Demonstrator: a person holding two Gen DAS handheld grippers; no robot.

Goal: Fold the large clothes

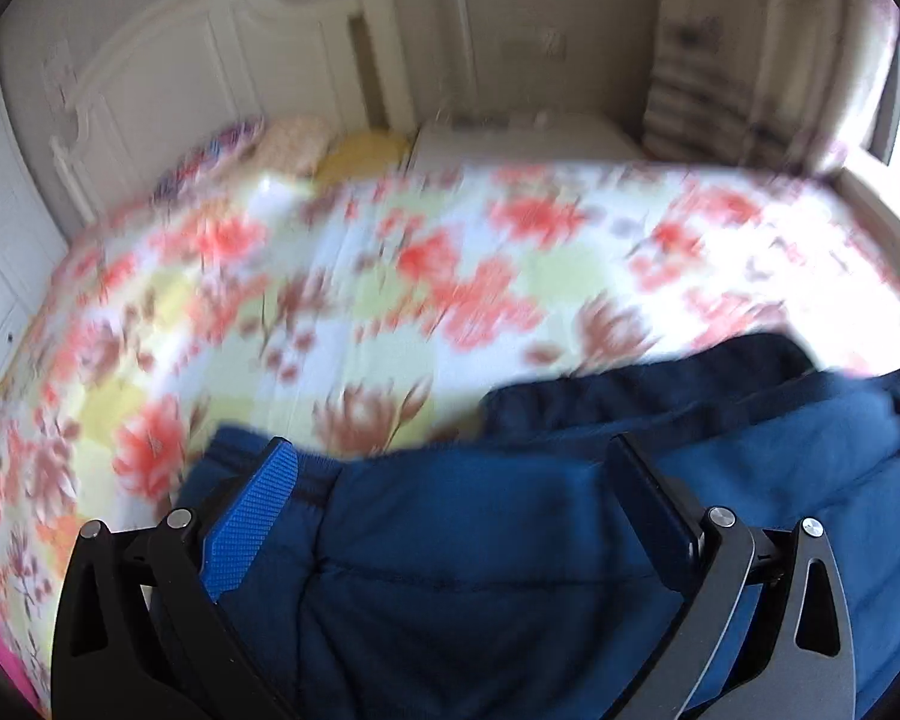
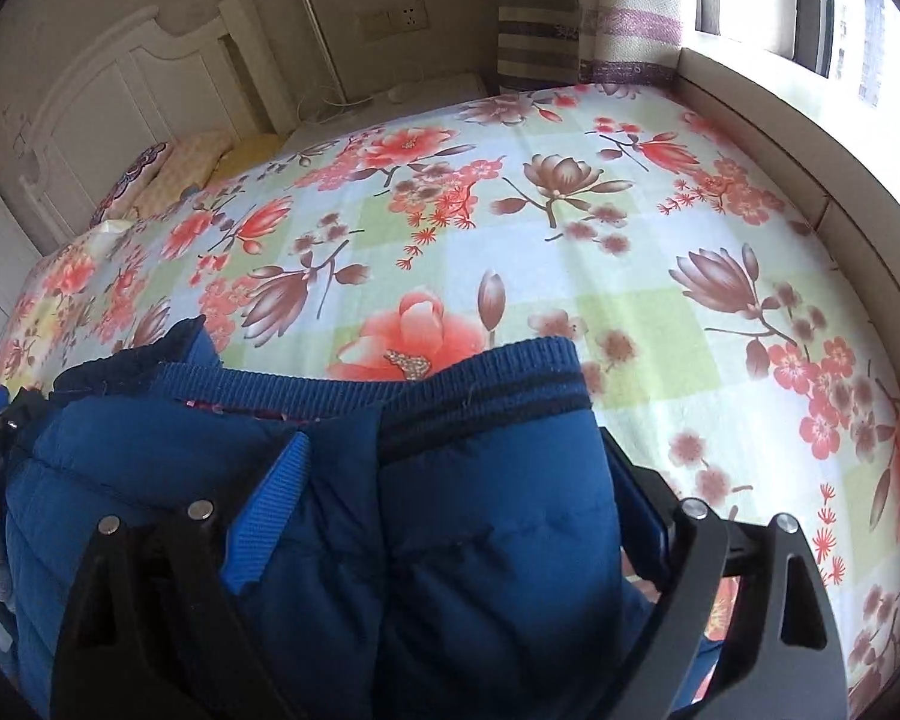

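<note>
Bedroom light comes from a window (image 2: 810, 6) on the right, falling across a bed covered by a sheet printed with red and brown flowers on pale green and white squares (image 2: 570, 228), with a white carved headboard (image 2: 120, 90) at its far left end and a striped curtain (image 2: 540, 18) beside the window. On the near part of the bed lies a padded, quilted blue jacket with a ribbed knit hem (image 2: 450, 510), bunched under both cameras, most of the sheet beyond it bare. The right gripper (image 2: 462, 480) is spread wide over the quilted panel near the ribbed hem, its blue-padded fingers (image 2: 270, 504) standing either side of the fabric without visibly pinching it, so it looks released, probably to let that edge lie where it was laid. The left gripper (image 1: 456, 480) likewise hangs parted over the blue padding near the darker collar (image 1: 660, 372), nothing clamped between its fingers; that view is smeared by motion, so contact with the cloth cannot be judged. The fold looks unfinished, the jacket lumpy rather than flat
</note>
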